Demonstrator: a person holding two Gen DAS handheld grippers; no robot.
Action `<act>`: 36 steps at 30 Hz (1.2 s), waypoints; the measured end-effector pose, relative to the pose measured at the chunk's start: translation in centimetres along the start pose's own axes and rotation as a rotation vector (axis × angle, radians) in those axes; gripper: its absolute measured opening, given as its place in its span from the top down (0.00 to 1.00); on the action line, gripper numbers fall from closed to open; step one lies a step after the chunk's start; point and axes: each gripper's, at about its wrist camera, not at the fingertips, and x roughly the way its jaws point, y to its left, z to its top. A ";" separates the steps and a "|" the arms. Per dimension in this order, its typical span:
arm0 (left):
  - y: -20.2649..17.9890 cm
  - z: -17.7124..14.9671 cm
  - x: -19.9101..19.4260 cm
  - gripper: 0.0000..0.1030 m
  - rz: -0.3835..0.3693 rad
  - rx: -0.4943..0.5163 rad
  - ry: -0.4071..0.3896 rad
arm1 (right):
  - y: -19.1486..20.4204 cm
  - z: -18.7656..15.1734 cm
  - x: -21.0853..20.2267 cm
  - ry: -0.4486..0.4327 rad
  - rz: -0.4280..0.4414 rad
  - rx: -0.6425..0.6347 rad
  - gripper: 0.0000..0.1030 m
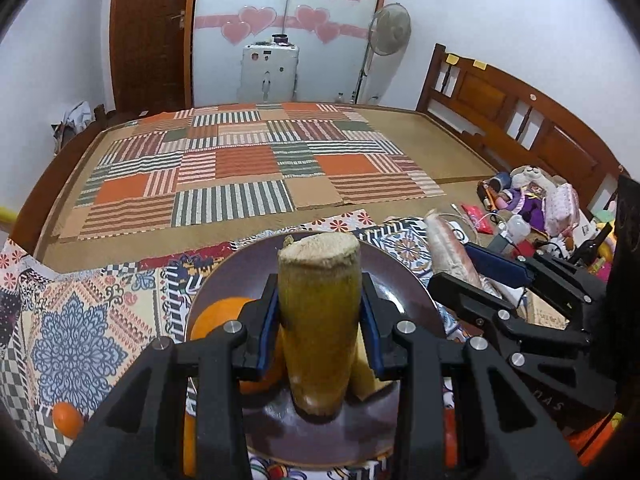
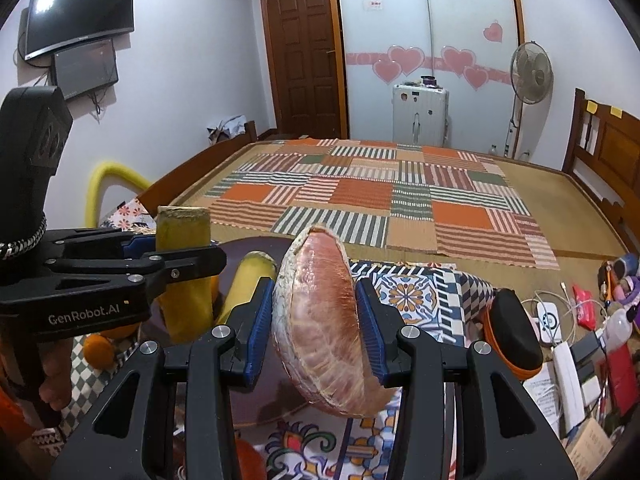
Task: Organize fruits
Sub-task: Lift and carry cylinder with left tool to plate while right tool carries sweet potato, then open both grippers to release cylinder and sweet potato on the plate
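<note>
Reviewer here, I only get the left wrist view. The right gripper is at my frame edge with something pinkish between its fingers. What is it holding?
Observer: The right gripper is shut on a wrapped pomelo wedge, pink flesh facing the camera.
Reviewer: Is the wedge on the plate yet?
Observer: No, it hangs over the plate at its near edge.
Reviewer: Anything on the plate hidden from me?
Observer: A second sugarcane piece leans beside the sugarcane piece gripped by the left gripper.
</note>
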 end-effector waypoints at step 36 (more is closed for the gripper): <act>1.7 -0.2 -2.4 0.57 0.041 -0.021 -0.045 | 1.4 0.6 -1.9 0.009 -0.006 -0.040 0.59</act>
